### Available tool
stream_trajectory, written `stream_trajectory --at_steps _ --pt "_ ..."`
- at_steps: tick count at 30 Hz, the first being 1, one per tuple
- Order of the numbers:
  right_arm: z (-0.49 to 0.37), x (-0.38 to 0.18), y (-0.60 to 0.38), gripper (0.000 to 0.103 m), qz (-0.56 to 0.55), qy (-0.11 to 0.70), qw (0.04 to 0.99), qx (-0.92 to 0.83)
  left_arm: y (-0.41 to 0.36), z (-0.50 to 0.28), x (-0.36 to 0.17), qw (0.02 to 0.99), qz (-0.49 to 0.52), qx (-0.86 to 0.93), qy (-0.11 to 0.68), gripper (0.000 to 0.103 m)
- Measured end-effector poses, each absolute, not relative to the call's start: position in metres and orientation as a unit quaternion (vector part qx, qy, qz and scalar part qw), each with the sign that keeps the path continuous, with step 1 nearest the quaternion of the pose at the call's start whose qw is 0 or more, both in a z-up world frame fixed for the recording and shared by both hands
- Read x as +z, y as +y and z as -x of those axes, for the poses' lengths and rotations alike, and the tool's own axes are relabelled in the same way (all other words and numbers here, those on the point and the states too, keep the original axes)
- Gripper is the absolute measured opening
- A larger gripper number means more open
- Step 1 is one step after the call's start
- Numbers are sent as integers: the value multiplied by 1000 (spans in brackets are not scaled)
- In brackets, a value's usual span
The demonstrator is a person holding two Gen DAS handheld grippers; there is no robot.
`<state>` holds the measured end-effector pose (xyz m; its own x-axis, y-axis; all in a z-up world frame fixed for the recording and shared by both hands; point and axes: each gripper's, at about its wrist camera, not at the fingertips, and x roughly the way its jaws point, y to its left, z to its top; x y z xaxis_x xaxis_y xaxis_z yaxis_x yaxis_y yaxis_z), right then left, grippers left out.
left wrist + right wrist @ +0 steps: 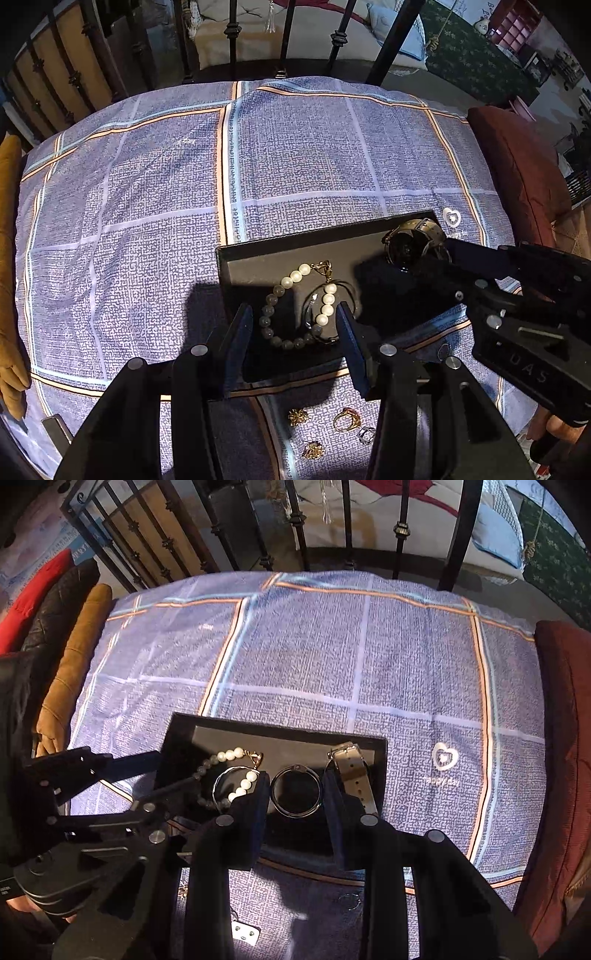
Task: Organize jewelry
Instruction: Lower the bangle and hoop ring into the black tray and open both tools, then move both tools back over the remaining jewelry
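A black tray (236,254) lies on the checked cloth. In it are a bracelet of pearl and grey beads (295,275) with a gold clasp, a thin hoop (314,314) and a wristwatch (413,240). My left gripper (293,317) hangs open over the bracelet, its pads clear of the beads. In the right wrist view my right gripper (295,786) stands open with the round watch face (295,792) between its fingers; the pale strap (354,771) lies to the right. The right gripper (424,258) also shows in the left wrist view, and the left gripper (181,768) in the right one.
Loose on the blue checked cloth (147,184) in front of the tray are gold earrings (297,417), a gold ring (347,419) and a silver ring (365,434). An iron railing (232,37) stands behind. A brown cushion (74,657) lies left, a maroon one (561,701) right.
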<state>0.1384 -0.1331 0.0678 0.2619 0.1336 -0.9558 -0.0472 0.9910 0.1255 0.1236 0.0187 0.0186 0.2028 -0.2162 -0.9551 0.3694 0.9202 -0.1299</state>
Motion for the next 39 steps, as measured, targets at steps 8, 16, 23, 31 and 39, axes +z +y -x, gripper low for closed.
stream_trajectory --at_steps 8,16,23,31,39 --pt "-120 93 -152 62 -45 575 817 25 50 -117 44 796 -50 -162 581 68" --pt "-44 59 -174 90 -114 622 774 -22 71 -53 11 758 -38 -166 630 75" --pt "15 13 -148 90 -102 695 712 12 55 2 -29 717 -105 -178 665 75" --pt "23 16 -121 90 -49 693 718 34 52 0 -41 722 -63 -168 668 75" --pt "21 20 -119 90 -47 688 724 25 46 -7 -43 731 -69 -152 661 66"
